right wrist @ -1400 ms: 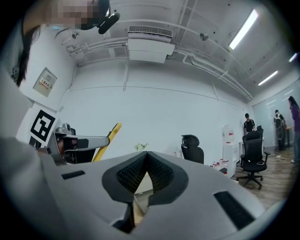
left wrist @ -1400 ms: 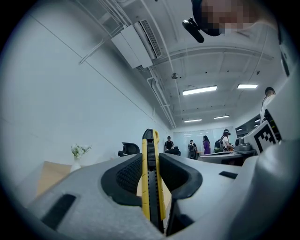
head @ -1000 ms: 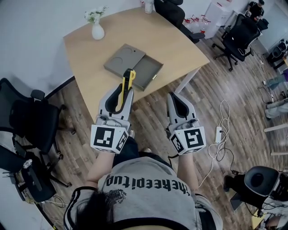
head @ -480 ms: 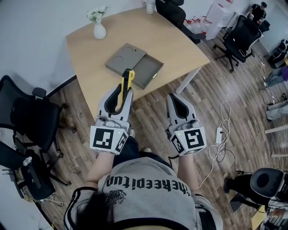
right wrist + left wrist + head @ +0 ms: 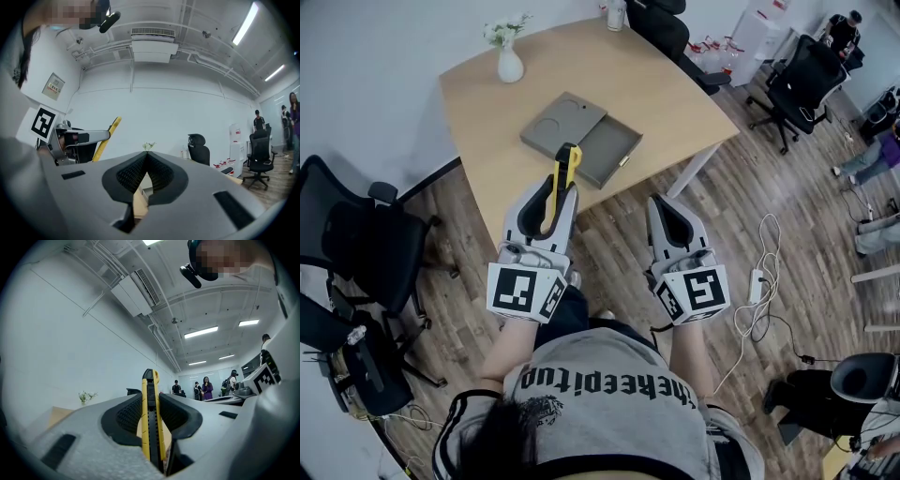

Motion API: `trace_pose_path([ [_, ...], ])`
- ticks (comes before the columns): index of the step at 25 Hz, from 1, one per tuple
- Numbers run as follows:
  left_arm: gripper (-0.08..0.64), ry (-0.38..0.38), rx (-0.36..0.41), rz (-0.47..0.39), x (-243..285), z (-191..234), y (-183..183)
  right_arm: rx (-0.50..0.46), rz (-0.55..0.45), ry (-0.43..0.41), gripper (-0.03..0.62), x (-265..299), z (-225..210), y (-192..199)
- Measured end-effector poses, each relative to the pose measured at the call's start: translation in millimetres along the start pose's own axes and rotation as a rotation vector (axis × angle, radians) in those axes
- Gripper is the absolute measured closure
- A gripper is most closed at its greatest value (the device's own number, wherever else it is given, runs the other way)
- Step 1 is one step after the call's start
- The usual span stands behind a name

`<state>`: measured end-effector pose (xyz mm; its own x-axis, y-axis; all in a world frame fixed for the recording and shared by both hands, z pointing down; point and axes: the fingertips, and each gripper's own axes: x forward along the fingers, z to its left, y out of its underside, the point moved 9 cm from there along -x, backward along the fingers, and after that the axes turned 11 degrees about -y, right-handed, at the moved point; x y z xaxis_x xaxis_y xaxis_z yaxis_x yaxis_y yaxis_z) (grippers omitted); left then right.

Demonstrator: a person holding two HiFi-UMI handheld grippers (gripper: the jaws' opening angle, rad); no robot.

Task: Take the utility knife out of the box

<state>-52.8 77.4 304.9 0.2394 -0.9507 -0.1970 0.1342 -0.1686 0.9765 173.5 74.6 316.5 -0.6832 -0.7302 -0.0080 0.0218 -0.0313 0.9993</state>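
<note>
Utility knife (image 5: 151, 420) clamped in left tongs (image 5: 150, 397); only head view shows box (image 5: 565, 120).

From where I'm driving this, I see a light wooden table (image 5: 675, 94) standing on a plank floor (image 5: 769, 216). A flat grey box (image 5: 611, 150) sits open near the edge closest to me, and its lid (image 5: 562, 121) lies flat right against it. A white vase (image 5: 510, 66) with small flowers is at the left corner, well apart from the box. Some white container (image 5: 617, 13) is at the far edge, cut off, so I can't tell what it is.
</note>
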Motion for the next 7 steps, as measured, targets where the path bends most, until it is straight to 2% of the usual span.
trace_pose_path([
  [7,0.436,0.0,0.001,-0.005,2.6,0.9,-0.2,-0.006,0.006,-0.017,0.586,4.2,-1.2,0.7],
])
